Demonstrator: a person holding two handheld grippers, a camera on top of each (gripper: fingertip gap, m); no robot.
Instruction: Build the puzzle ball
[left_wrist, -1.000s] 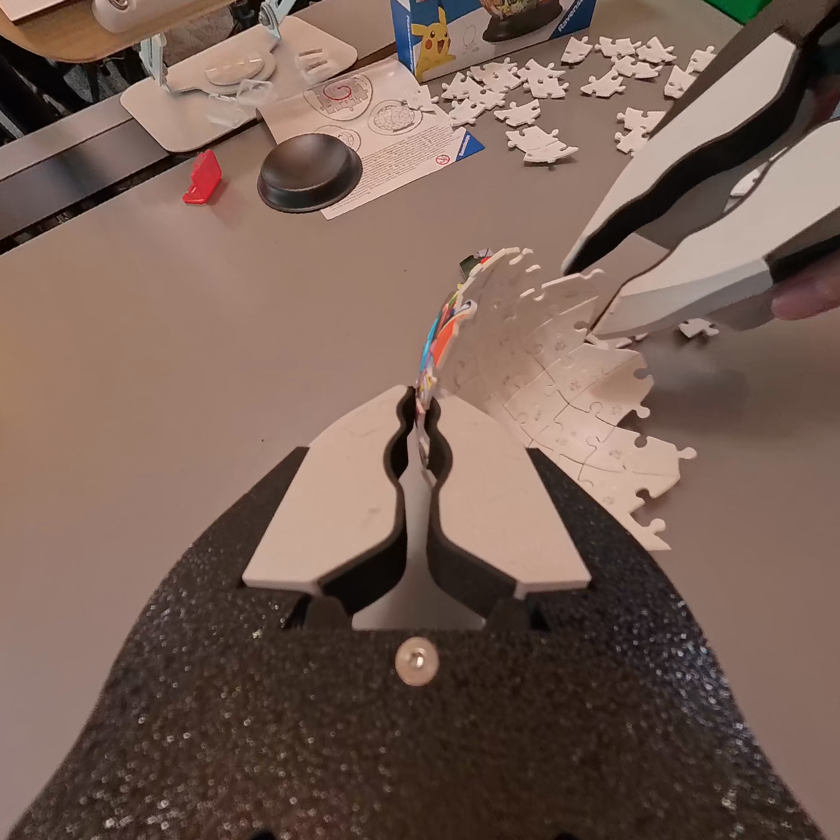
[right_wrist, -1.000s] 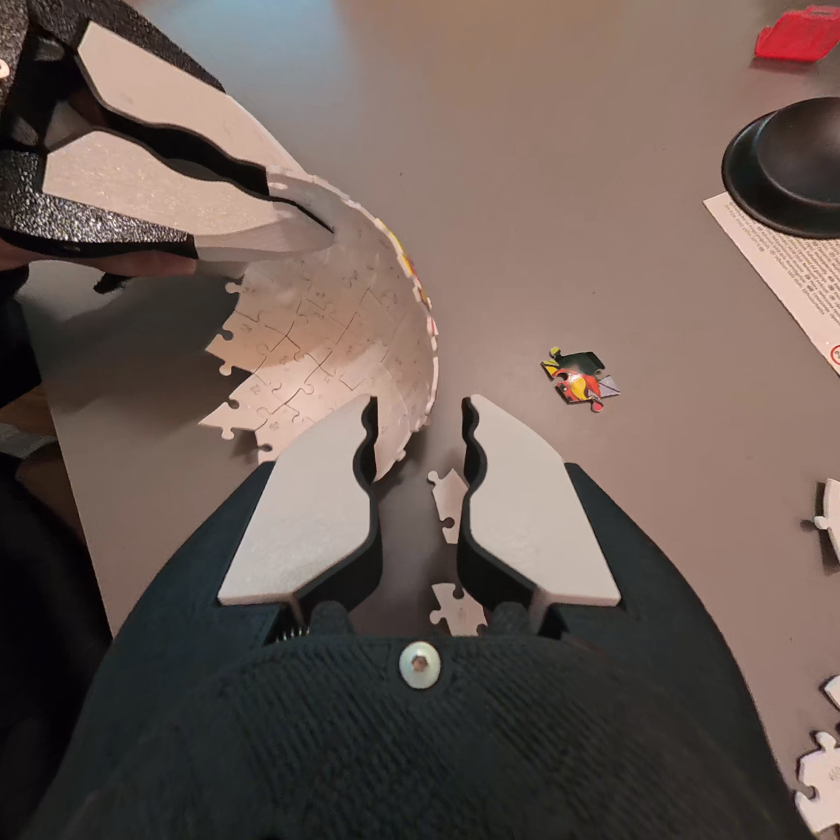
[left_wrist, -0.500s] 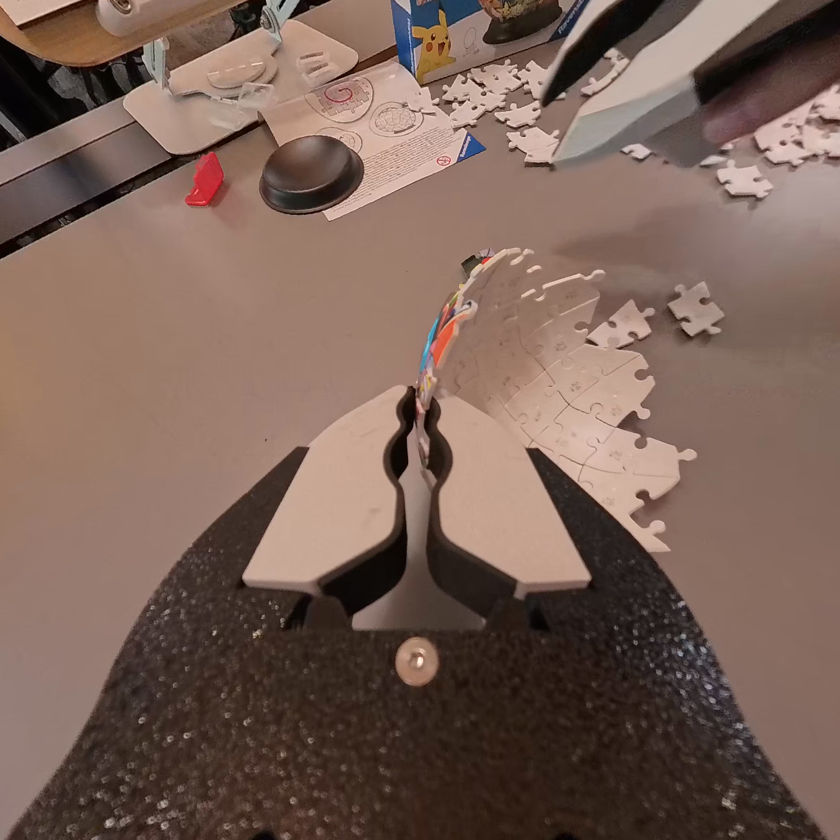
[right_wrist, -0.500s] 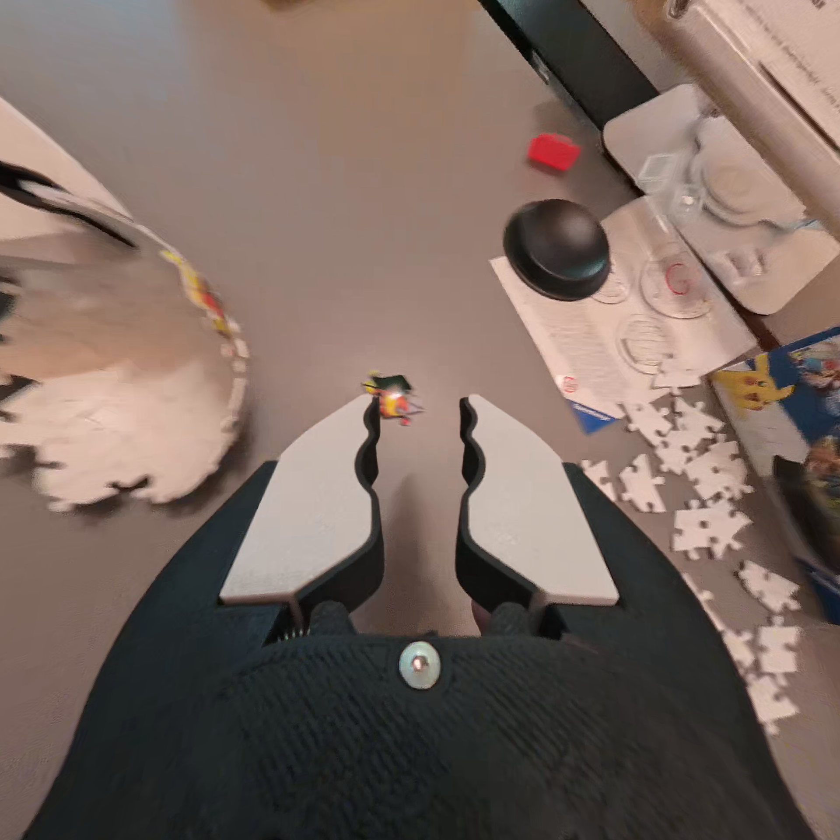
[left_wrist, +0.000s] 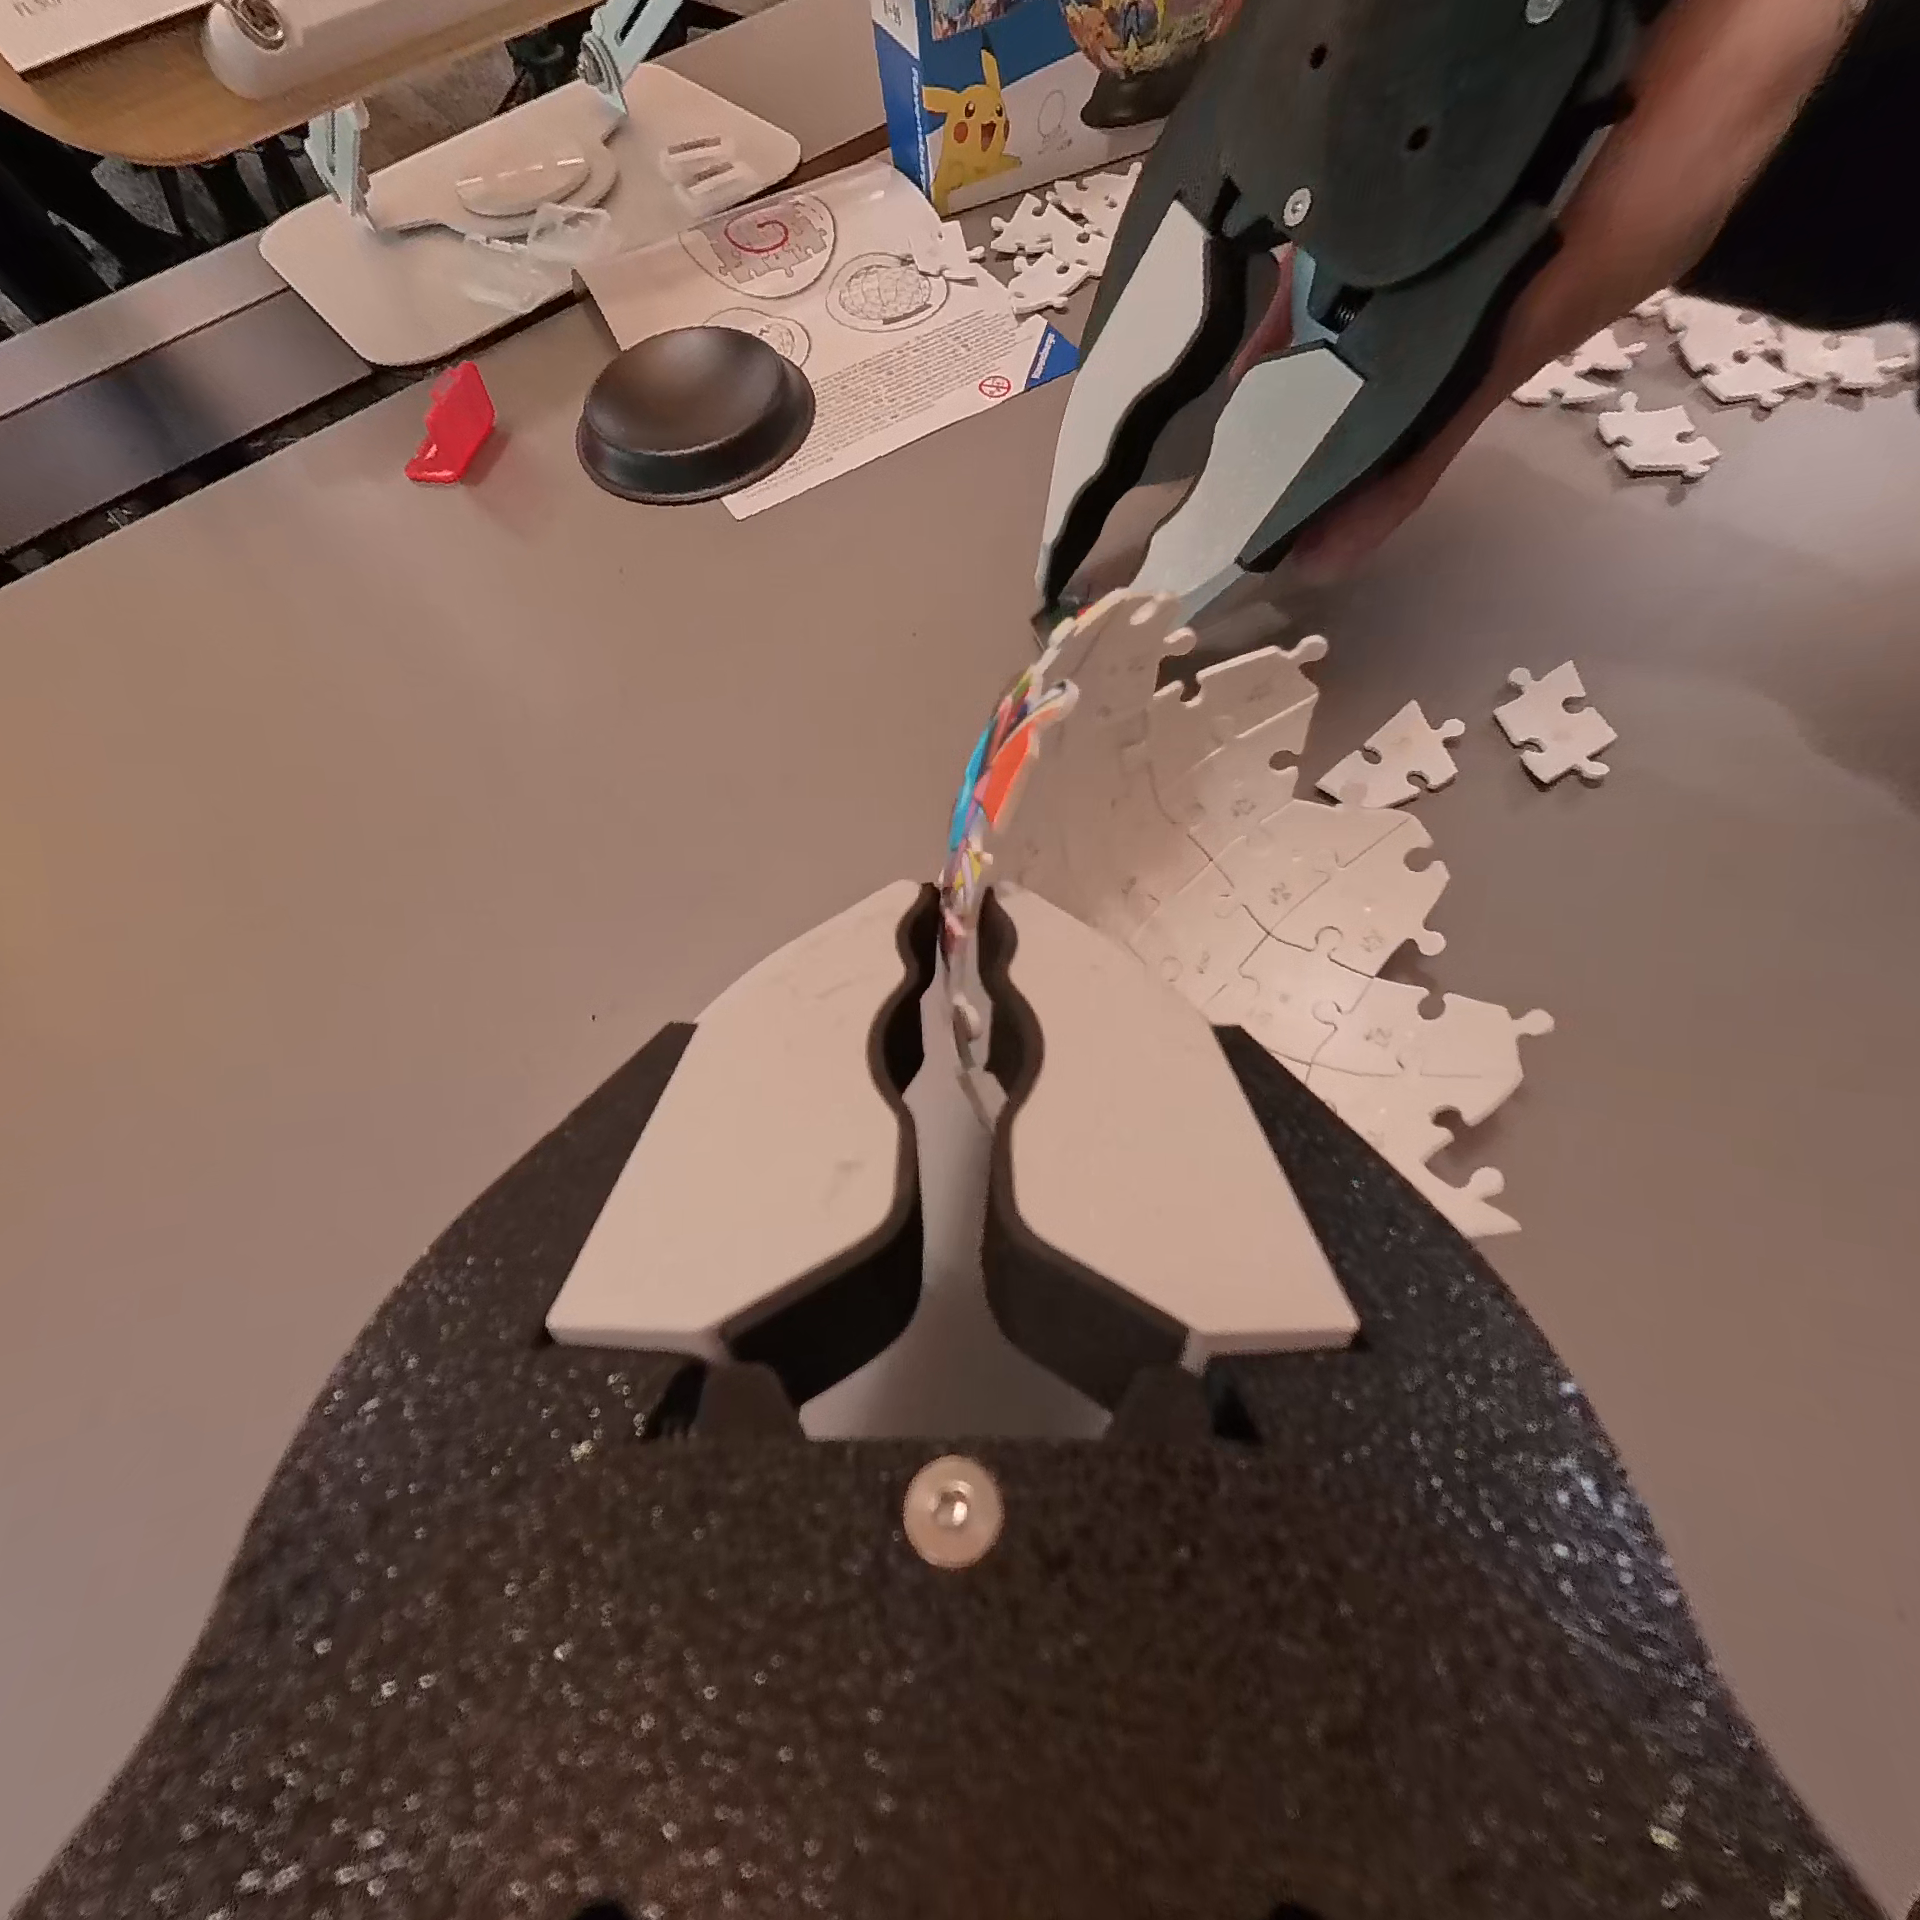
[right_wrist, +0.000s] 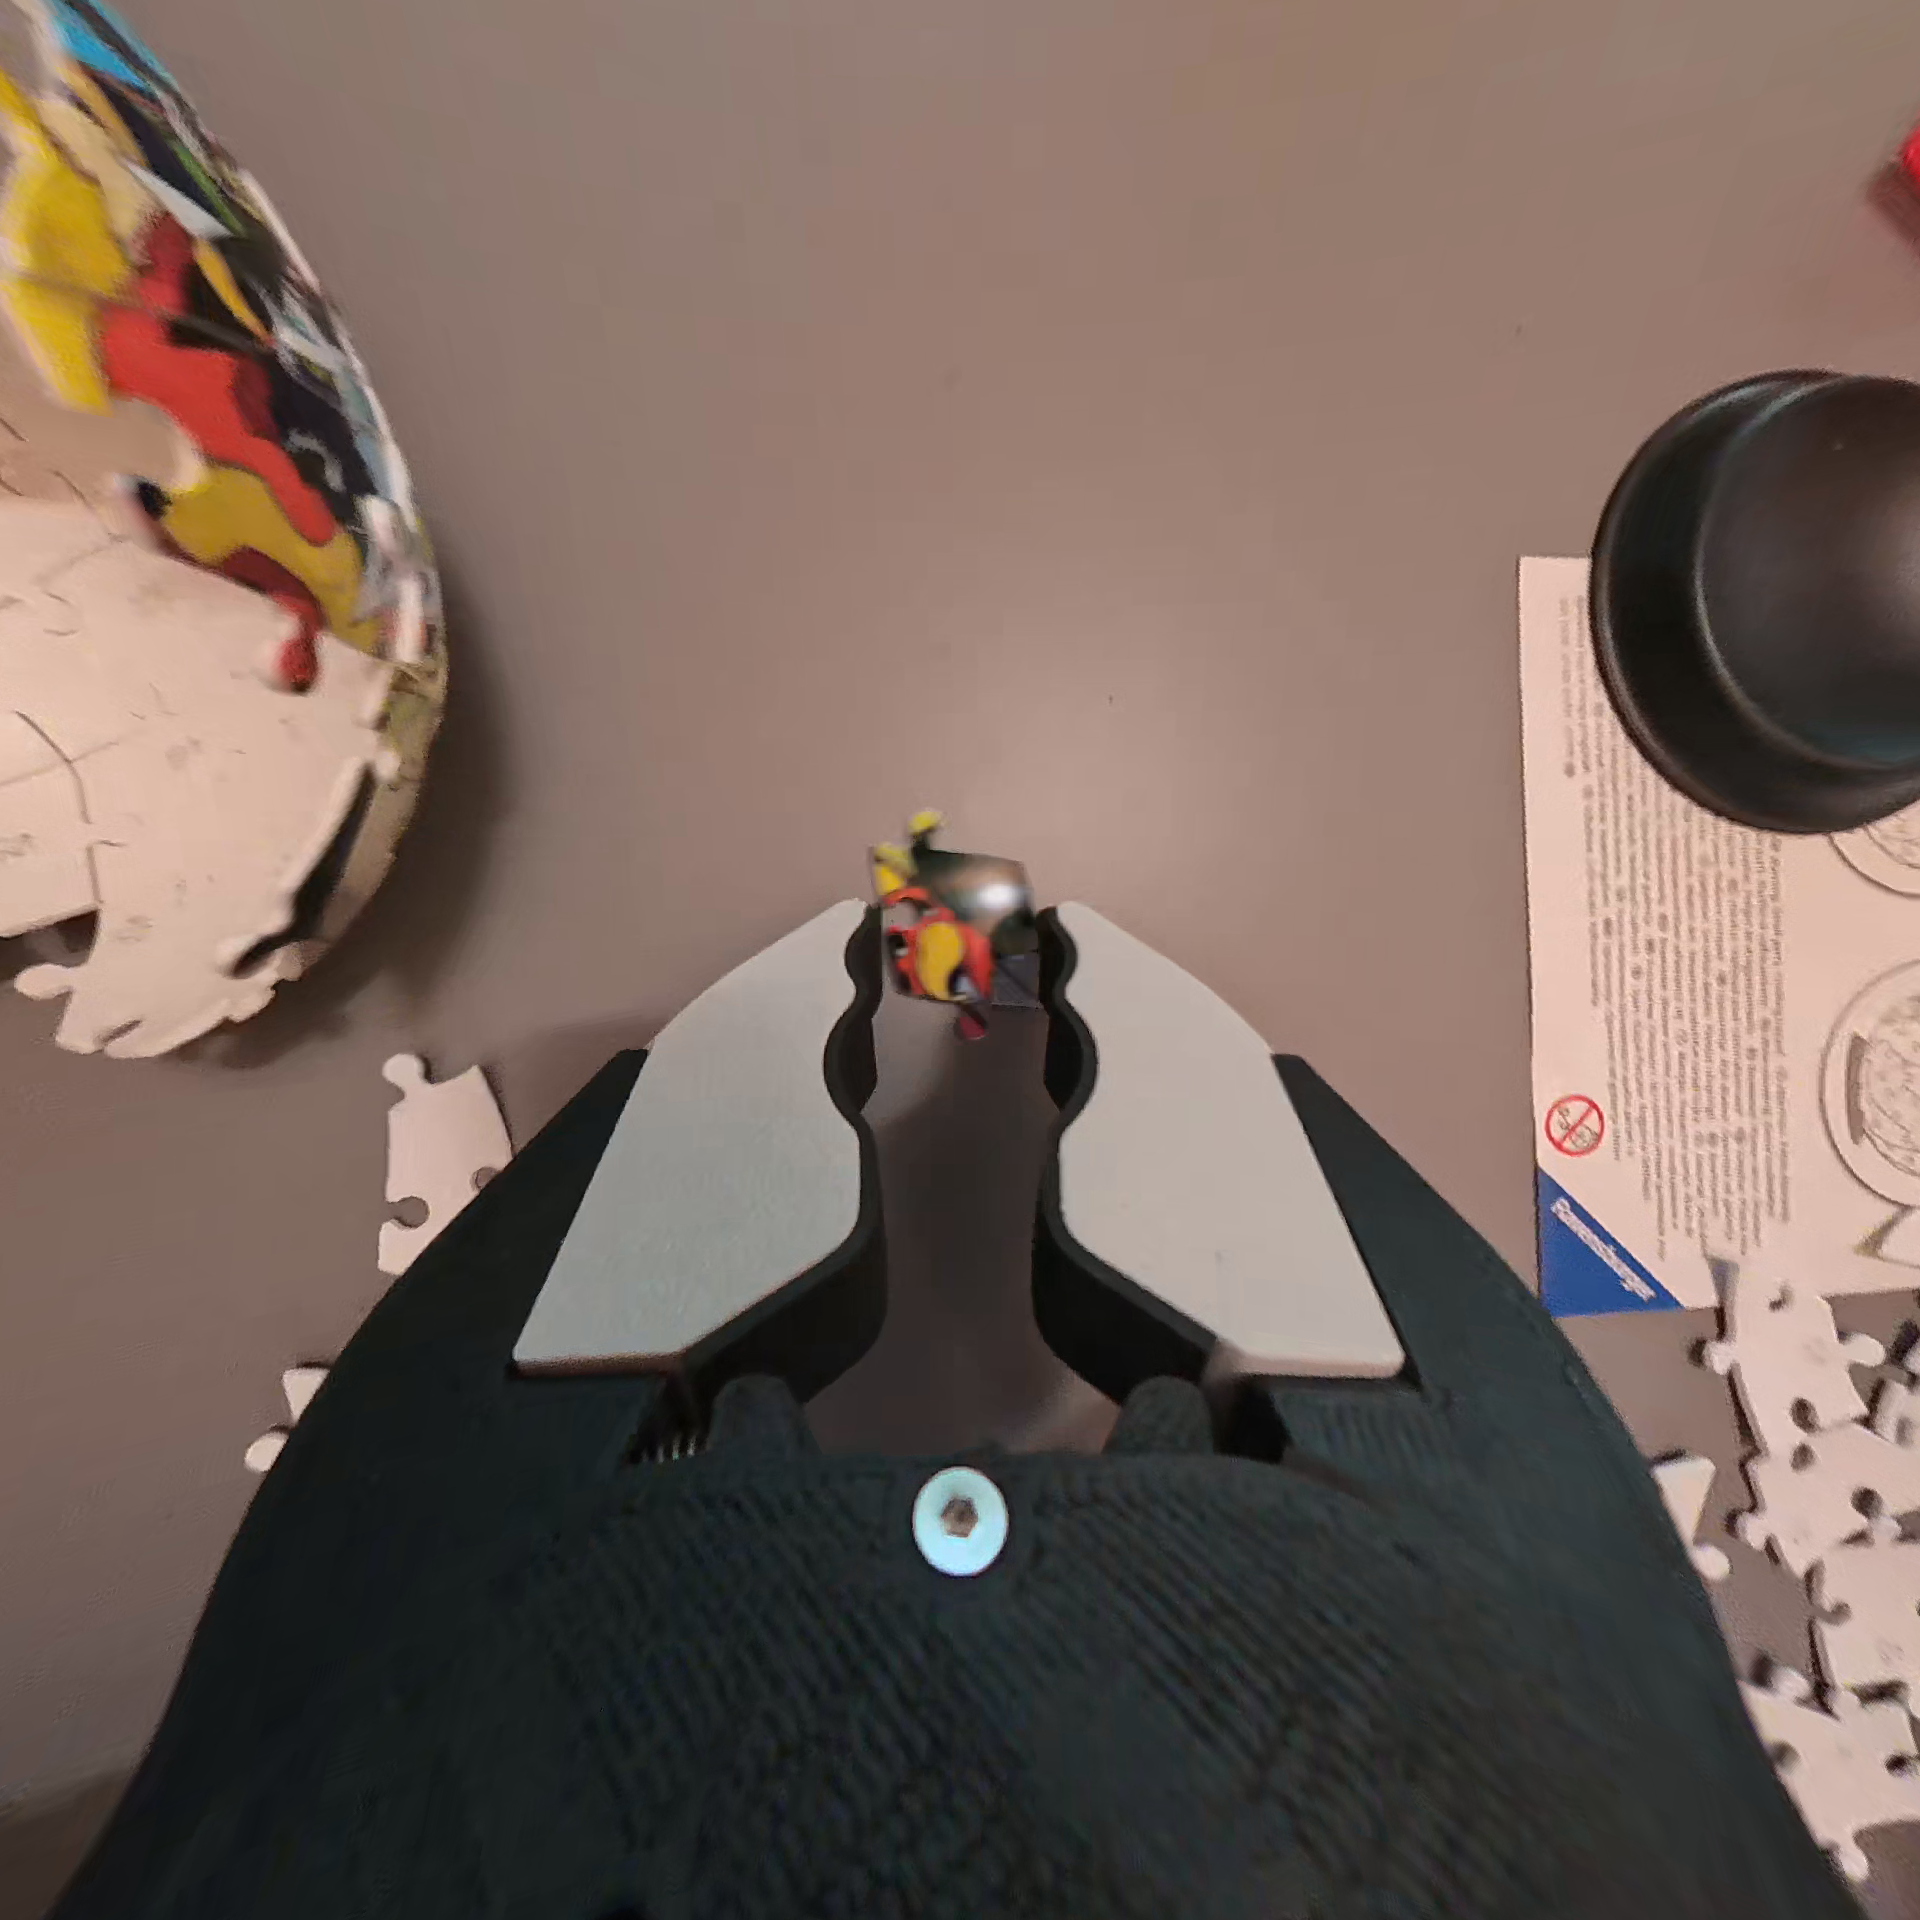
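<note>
Two holds to weigh, one firm and one not yet made. On the left gripper, fingers pinched almost together on the rim of the half-built puzzle ball, propping that curved shell on edge on the table, white inside facing right, printed side to the left. On the right gripper, fingers parted about as wide as the coloured puzzle piece between their tips; close to both edges or just touching, too blurred to say, with no squeeze evident. Piece just beside the far rim of the shell, well apart from the black stand and the instruction sheet. Main risk, probably: closing on a thin, flat piece lying low on the table, so pinching only a knob or a corner and flicking it away or tipping it askew. Second risk: bumping the shell's far rim while coming in, and so popping a seam or twisting the shell within the left pinch, held by one narrow edge only. Also possible: scraping fingertips on the table, or dragging a loose white piece along.
</note>
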